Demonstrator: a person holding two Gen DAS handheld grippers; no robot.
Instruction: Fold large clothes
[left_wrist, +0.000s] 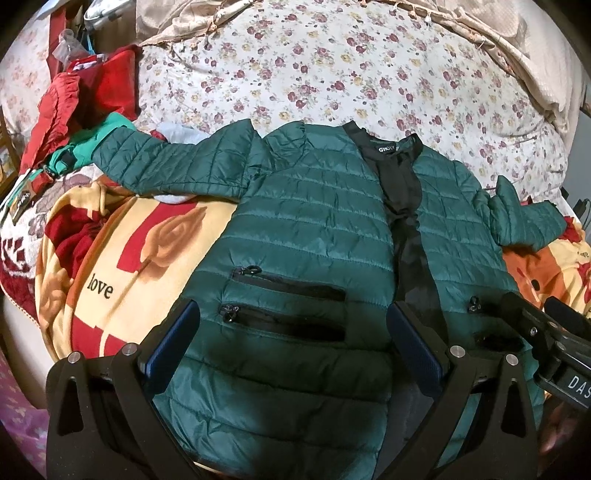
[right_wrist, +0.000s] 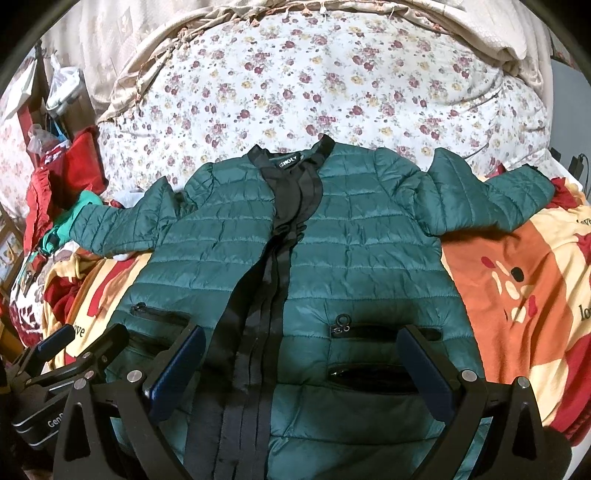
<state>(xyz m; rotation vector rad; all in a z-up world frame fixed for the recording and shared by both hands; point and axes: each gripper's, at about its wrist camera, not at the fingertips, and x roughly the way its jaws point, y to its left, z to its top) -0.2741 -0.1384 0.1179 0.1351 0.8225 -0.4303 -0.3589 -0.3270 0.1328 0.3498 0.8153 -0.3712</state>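
So far, no fold can be seen in the green quilted puffer jacket (left_wrist: 314, 221), which is laid out flat and front-up on the bed, its hem toward the cameras and its black collar (right_wrist: 291, 155) toward the floral duvet (right_wrist: 295, 92) beyond it. Both sleeves are spread outward from the jacket body: the left sleeve (left_wrist: 162, 162) is stretched toward the heap of red clothes (left_wrist: 74, 99) beside it, and the right sleeve (right_wrist: 487, 199) is laid over the orange-and-yellow "love" blanket (right_wrist: 517, 288) on which the jacket's lower half rests. The black front placket (right_wrist: 258, 332) is closed or nearly so, and runs down the middle of the jacket.

The left gripper (left_wrist: 291, 343) is held wide open over the jacket's left half, above the two zip pockets (left_wrist: 288, 306) — nothing is grasped, and whether its fingers touch the fabric cannot be told. The right gripper (right_wrist: 303, 365) is likewise spread wide and empty, over the hem on the jacket's right half, next to the placket.

The task is judged to be at its start: the spreading and smoothing look done, while everything else is left — both sleeves to be brought across the jacket body, the sides to be turned in, and the hem to be folded up toward the collar.
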